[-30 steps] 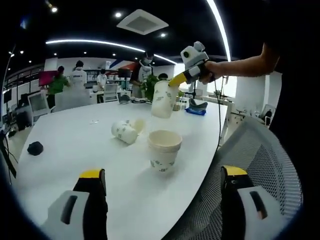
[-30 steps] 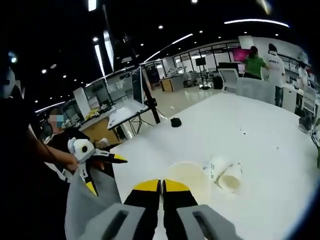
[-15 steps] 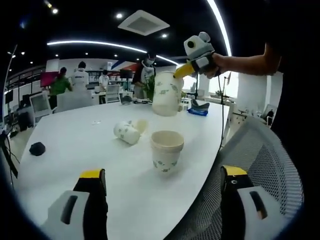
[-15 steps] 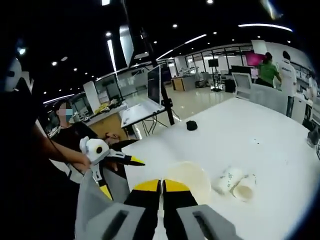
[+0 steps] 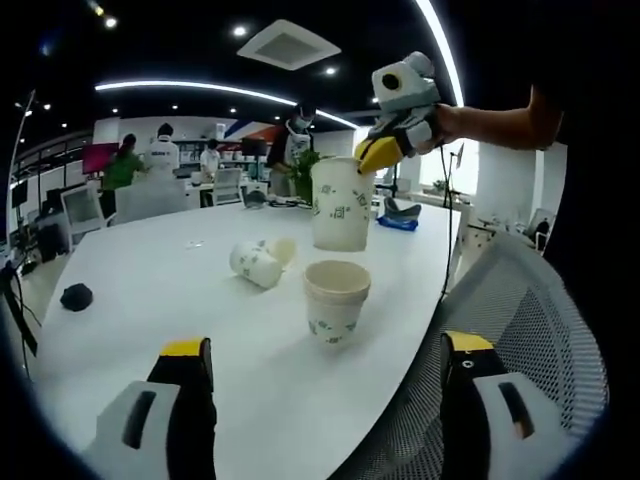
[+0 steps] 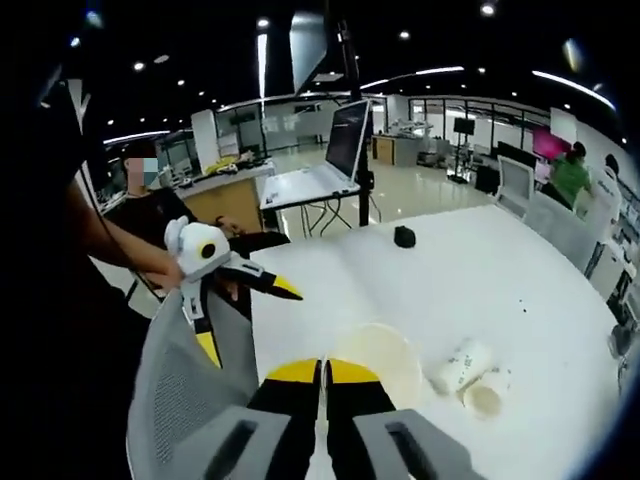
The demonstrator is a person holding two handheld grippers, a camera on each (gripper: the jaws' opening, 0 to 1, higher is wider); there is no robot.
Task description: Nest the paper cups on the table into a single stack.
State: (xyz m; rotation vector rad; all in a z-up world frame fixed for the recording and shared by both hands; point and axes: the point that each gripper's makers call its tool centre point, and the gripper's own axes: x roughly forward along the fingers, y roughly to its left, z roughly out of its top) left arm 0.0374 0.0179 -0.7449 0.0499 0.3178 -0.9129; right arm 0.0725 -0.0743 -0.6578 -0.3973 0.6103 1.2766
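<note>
Patterned paper cup [image 5: 341,205] in right claw [image 5: 376,156], white round table [image 5: 150,290]

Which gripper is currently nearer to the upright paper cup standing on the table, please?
Right. The right gripper holds a cup by its rim above the upright cup. The left gripper hangs open, off the table edge over a mesh chair.

I'm facing a white table [image 5: 150,290]. An upright paper cup stack [image 5: 336,300] is standing near its edge, two nested cups [image 5: 258,262] are lying on their side beside it, and a small black object [image 5: 75,296] is resting well apart.
</note>
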